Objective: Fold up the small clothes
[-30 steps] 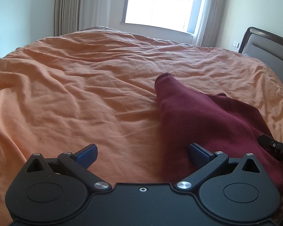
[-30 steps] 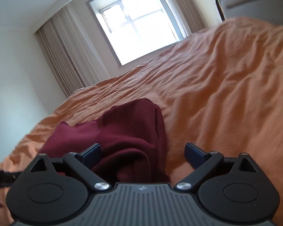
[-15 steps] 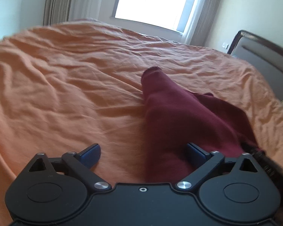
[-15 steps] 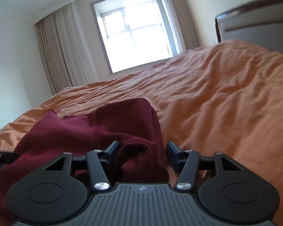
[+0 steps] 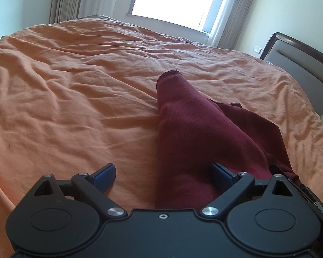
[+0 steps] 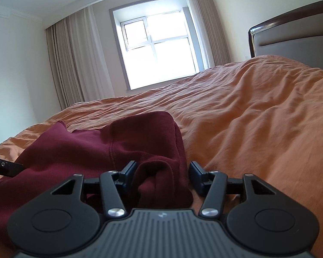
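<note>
Right gripper [image 6: 160,173], fingers apart, straddling a bunched fold of maroon garment [image 6: 140,142] (no pinch visible); left gripper [image 5: 163,175] spread wide over it, lying on orange bed [image 5: 75,99].

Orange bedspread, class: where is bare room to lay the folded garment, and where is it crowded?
Bare orange bedspread lies left of the maroon garment, toward the window, and right of it toward the headboard. Crowded: the near edge, with both hand-held grippers at the garment.

Daylight from overexposed window [image 6: 158,49], soft shadows on bedspread [image 5: 75,99], fisheye-bent dark corners, sharp focus
</note>
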Motion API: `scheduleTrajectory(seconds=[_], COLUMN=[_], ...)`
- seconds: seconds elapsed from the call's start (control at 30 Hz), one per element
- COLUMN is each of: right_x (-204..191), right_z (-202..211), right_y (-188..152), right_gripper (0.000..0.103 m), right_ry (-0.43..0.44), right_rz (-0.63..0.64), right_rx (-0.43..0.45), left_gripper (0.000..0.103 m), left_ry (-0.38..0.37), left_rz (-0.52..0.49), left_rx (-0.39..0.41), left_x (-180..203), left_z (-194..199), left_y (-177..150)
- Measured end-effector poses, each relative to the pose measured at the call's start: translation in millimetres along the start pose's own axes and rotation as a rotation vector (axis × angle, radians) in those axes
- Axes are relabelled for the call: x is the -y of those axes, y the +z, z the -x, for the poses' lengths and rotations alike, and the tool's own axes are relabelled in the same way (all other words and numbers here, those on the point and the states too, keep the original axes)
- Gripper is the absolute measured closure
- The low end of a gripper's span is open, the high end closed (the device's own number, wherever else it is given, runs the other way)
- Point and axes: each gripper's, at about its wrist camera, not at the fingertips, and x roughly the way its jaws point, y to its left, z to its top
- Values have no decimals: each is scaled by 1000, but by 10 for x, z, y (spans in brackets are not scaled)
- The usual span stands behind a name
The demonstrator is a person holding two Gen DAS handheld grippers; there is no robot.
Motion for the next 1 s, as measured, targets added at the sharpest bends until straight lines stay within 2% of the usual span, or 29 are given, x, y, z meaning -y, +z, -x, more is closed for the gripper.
scheduleTrajectory(seconds=[0.17,0.23,0.3,0.37,0.4,0.47,0.57,0.63,0.8,1.0], right_x=[22,32,29,18,9,-11,-48,-79,-167,-332], right_z=[-2,-10,-26,-34,-36,-40,-31,-9,72,153], right_y=[61,103,136,155,162,174,199,220,291,482], right_gripper=[45,45,51,54,56,60,71,74,79,80], right_ry=[9,16,28,35,36,38,51,50,47,74], right_rz=[-17,-21,-19,-12,-8,2,15,37,78,123], right_rx=[-29,-50,-67,-77,-80,-84,-86,-77,-49,5], left_gripper=[13,22,28,39,48,50,62,71,76,77], left_ry=[-23,-52,-78,-106,-122,-112,-86,-72,-55,-67], left_rz=[-3,-3,-1,8,12,-8,-69,-103,-163,-202], left_rx=[2,0,-6,-18,-24,-25,-7,13,47,88], left_x=[-13,-12,-4,8,6,55,163,231,350,383], left_z=[6,9,0,-18,-27,-20,32,84,212,381], left_y=[3,7,17,33,40,52,52,58,114,214])
